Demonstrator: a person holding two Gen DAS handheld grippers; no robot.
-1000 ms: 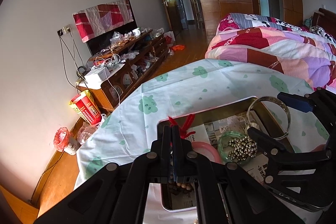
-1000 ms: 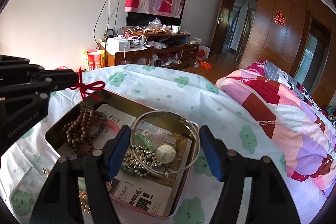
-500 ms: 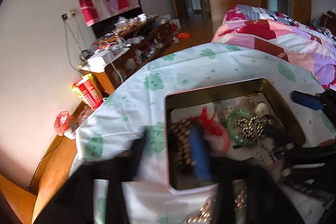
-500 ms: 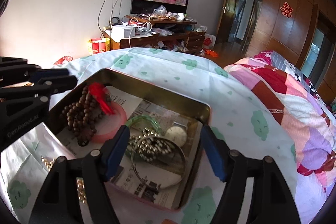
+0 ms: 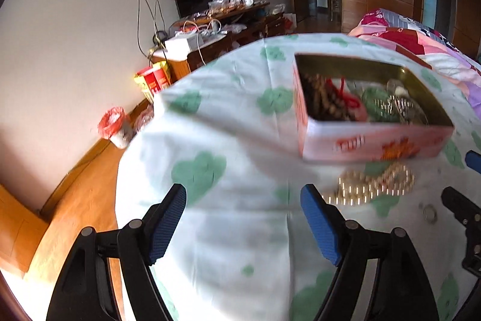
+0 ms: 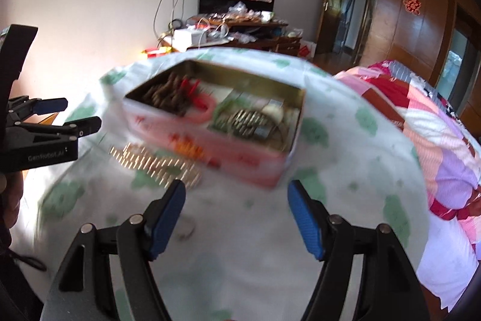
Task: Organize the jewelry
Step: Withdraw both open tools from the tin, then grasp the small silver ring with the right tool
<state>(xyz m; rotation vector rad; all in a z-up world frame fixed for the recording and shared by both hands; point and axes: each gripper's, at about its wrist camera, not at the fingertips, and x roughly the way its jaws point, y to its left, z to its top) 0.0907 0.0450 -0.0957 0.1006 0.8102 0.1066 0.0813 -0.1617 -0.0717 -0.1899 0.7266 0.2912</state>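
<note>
A pink tin box point(image 5: 372, 140) point(image 6: 210, 146) sits on the cloth-covered table. Inside lie a brown bead bracelet with a red tassel point(image 5: 327, 98) point(image 6: 171, 94), a green bangle point(image 5: 375, 104), silver beads point(image 6: 243, 119) and a metal bangle. A gold bead necklace point(image 5: 372, 185) point(image 6: 156, 164) lies on the cloth in front of the box. A small ring point(image 5: 430, 214) lies to its right. My left gripper point(image 5: 243, 218) is open and empty, pulled back from the box. My right gripper point(image 6: 236, 215) is open and empty, near the necklace.
The table has a white cloth with green prints point(image 5: 225, 230). A bed with a patchwork quilt point(image 6: 421, 125) stands at the right. A cluttered wooden cabinet point(image 5: 216, 32) stands by the far wall, with a red bin point(image 5: 115, 127) on the floor.
Both grippers have let go of their jewelry into the box and pulled back toward me. The bead bracelet and the metal bangle now lie in the tin. Both views are blurred from motion.
</note>
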